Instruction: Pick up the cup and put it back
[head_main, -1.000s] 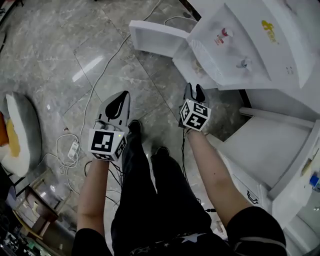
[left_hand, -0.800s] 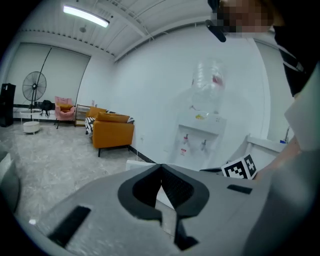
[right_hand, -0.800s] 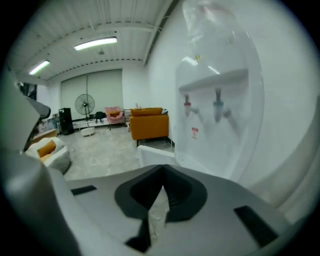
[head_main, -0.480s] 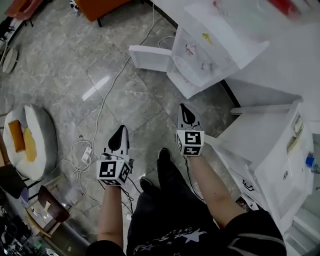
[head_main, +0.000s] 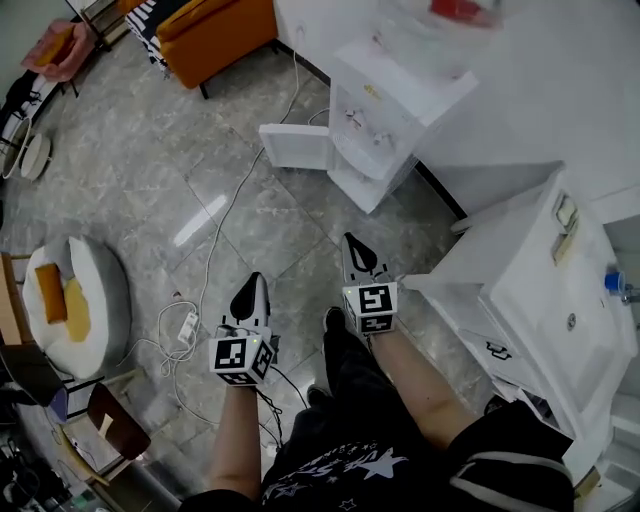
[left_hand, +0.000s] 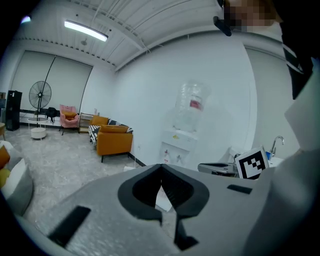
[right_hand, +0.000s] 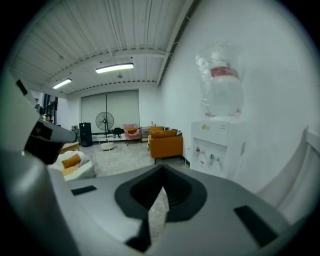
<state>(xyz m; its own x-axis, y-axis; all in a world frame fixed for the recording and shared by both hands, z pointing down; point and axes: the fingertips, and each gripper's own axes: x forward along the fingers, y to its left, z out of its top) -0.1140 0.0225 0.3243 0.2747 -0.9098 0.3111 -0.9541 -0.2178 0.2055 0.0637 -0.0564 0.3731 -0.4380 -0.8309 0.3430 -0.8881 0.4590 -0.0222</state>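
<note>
No cup shows in any view. In the head view both grippers hang low over the grey marble floor, pointing toward the white water dispenser (head_main: 385, 100). My left gripper (head_main: 252, 283) is shut, its tips meeting with nothing between them, as the left gripper view (left_hand: 161, 167) also shows. My right gripper (head_main: 350, 243) is a little further forward and is shut and empty too, as the right gripper view (right_hand: 162, 172) shows. The dispenser (right_hand: 220, 145) stands some way ahead of both grippers, a clear bottle on top of it.
The dispenser's lower door (head_main: 295, 145) stands open to the left. A white counter with a sink (head_main: 540, 290) is at the right. Cables and a power strip (head_main: 185, 325) lie on the floor at the left, near a round cushion (head_main: 80, 300). An orange sofa (head_main: 215, 30) is at the back.
Both grippers have drawn back from the dispenser, which now sits farther off in the head view. The right gripper's jaws have gone from apart to shut.
</note>
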